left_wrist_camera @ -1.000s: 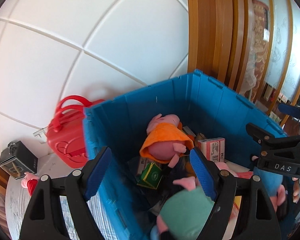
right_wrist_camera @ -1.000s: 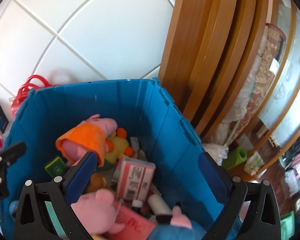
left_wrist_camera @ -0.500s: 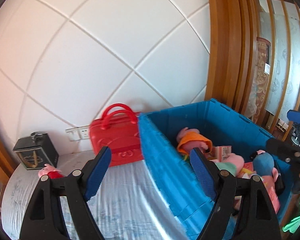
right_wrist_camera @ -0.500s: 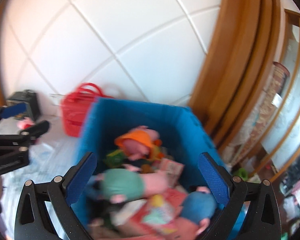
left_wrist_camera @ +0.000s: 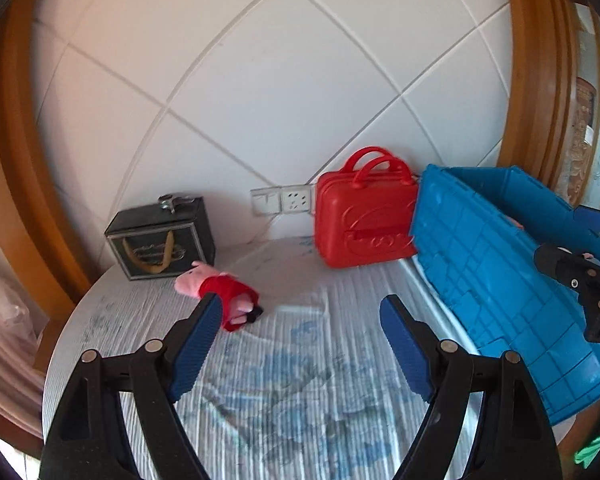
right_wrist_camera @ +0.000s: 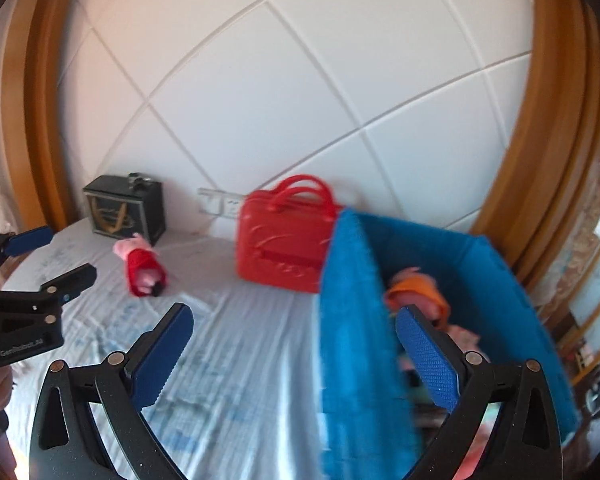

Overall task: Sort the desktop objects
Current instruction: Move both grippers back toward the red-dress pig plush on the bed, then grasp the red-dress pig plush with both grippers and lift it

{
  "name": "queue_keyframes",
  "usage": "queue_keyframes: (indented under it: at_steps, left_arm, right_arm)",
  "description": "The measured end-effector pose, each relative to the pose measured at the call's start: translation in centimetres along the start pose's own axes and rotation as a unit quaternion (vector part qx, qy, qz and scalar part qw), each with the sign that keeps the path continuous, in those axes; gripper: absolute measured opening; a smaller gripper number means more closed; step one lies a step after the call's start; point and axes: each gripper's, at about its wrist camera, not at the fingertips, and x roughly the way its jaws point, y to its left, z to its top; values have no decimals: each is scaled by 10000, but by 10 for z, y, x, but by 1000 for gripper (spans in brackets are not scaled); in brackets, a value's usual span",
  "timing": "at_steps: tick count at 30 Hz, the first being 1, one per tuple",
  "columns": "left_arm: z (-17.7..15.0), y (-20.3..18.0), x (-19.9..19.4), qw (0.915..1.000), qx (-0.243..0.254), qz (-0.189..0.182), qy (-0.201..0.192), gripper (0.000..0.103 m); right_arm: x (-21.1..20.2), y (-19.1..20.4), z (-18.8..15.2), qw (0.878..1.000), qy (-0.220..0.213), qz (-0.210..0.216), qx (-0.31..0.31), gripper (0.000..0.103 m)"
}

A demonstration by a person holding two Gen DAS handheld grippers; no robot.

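I take the pink plush pig (left_wrist_camera: pixel 219 294) in the red dress as my next thing to sort; it is the only loose toy on the cloth-covered table (left_wrist_camera: pixel 300 380). It lies on its side just in front of the black box (left_wrist_camera: pixel 161 236), head toward that box and feet pointing away from it, so its long axis runs slantwise from the box out toward the open middle of the cloth.

My left gripper (left_wrist_camera: pixel 300 344) has its jaws spread wide with nothing between them. In the left wrist view the pig sits just beyond the tip of the left-hand finger, off to that side and not centred in the gap.

My right gripper (right_wrist_camera: pixel 295 352) is likewise wide open and empty, and it straddles the near wall of the blue bin (right_wrist_camera: pixel 360 320), well away from the black box. The right wrist view is smeared, so I would not swear to exactly how far it stands from the pig.

The left hand is plainly the nearer. I judge it needs to slide toward the black box and turn so the jaws close across the pig's body, not along it.
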Motion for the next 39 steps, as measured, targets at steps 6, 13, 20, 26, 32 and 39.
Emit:
queue_keyframes:
  at_steps: [6,13,20,26,32,39]
  left_arm:
    - [-33,105,45,9953,-532,606,529,81]
    - [-71,181,122,9855,-943,851,1122,81]
    - [-90,221,204,9824,-1044,884,1273,81]
    - [-108,246,290,9771,-1036,967,1584,81]
    - [-104,261,334,9772,-929,1006,1624,81]
    - [-83,246,344,9840,-670,755,1466,81]
  right_arm:
    - [84,73,-3,9966,637,515,57,103]
    - [186,141,-8,9859,1232,1119,170,103]
    - [293,190,-14,9762,1698,1329,248,103]
    - [368,234,-21,9706,1889,1462,311,99]
    - [432,295,-30,9683,2022,1462,-126,99]
    - [468,250,-47,9755,1907,410,-1016,72]
